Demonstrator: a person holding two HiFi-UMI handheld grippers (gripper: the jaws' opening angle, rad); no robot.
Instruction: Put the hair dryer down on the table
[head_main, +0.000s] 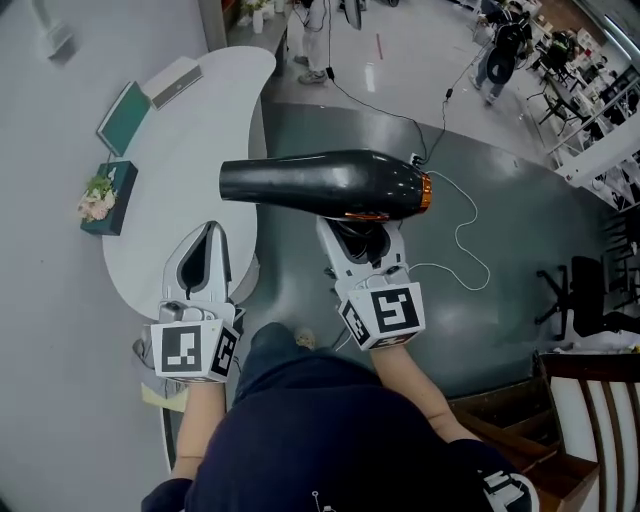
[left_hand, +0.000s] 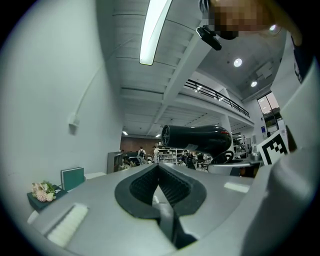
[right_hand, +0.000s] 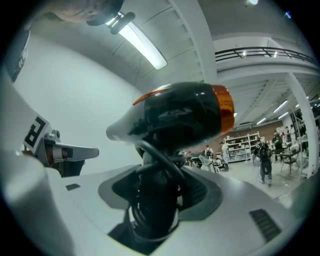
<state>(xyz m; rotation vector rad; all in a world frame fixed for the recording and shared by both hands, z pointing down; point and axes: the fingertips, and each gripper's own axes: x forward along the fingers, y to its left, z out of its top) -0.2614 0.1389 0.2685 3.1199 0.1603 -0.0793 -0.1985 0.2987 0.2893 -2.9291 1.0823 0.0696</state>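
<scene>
Spotter: Whereabouts of hair dryer (head_main: 320, 182)?
Logger: Up in the air, level, gripped by the handle in right gripper (head_main: 356, 235), pads clamped on handle and coiled cord. Nozzle reaching left over the edge of the white table (head_main: 190, 140), not resting on it.
Spotter: And left gripper (head_main: 210, 240)?
Logger: Fingers pressed together on nothing, hanging above the table's near edge, beside the dryer.

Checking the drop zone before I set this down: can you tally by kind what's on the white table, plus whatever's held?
hair dryer, held in the right gripper: 1
teal book on the table: 1
white flat box: 1
flower arrangement: 1
Total: 4
</scene>
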